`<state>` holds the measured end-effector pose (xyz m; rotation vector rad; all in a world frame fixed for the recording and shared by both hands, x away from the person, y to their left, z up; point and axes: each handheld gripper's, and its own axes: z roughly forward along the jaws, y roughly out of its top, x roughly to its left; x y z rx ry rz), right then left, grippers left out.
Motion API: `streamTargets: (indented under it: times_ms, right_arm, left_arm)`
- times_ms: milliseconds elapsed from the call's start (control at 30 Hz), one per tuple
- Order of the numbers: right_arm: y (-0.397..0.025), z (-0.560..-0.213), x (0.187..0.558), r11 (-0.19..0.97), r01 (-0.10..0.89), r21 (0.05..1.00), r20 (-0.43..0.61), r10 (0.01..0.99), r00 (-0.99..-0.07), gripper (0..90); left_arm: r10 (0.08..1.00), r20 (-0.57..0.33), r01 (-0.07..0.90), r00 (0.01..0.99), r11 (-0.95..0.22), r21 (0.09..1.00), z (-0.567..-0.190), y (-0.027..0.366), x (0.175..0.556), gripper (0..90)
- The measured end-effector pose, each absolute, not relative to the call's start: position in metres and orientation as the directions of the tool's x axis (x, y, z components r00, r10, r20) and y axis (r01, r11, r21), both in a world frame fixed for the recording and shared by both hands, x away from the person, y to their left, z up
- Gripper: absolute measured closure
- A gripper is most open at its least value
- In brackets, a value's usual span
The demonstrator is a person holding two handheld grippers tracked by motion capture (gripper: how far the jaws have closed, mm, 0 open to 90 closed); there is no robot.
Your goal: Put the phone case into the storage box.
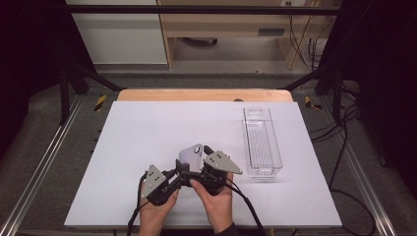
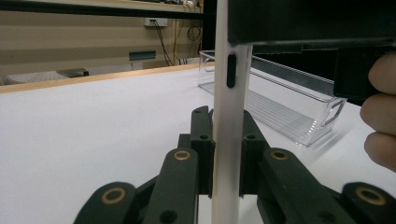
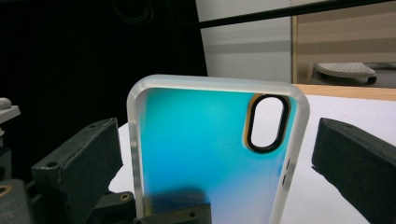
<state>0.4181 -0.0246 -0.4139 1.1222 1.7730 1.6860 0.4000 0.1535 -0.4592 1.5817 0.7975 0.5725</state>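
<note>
A phone case (image 1: 192,153) with a frosted rim, a blue-tinted back and an oval camera hole stands upright above the near middle of the white table cover (image 1: 147,128). My left gripper (image 1: 180,168) is shut on the case's lower end; in the left gripper view the case (image 2: 229,93) is seen edge-on, clamped between the two jaws (image 2: 227,140). My right gripper (image 1: 199,160) is open, its jaws spread wide to either side of the case (image 3: 201,149) without touching it (image 3: 217,154). Both hands hold the grippers close together.
A clear plastic bin (image 1: 262,142) lies lengthwise on the right half of the cover, also seen beyond the case in the left gripper view (image 2: 289,107). Dark frame rails run along both sides of the table. A wooden table edge (image 1: 204,95) bounds the far side.
</note>
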Motion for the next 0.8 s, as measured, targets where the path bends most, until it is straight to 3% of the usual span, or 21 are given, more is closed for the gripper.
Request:
streamTargets:
  times_ms: [800]
  right_arm:
    - [-0.0232, -0.4153, 0.4175, -0.127, 0.269, 0.955, 0.263, 0.784, -0.562, 9.2]
  left_arm:
    - [0.77, -0.013, 0.138, 0.638, -0.098, 0.986, -0.459, 0.1475, 0.3955, 80.4]
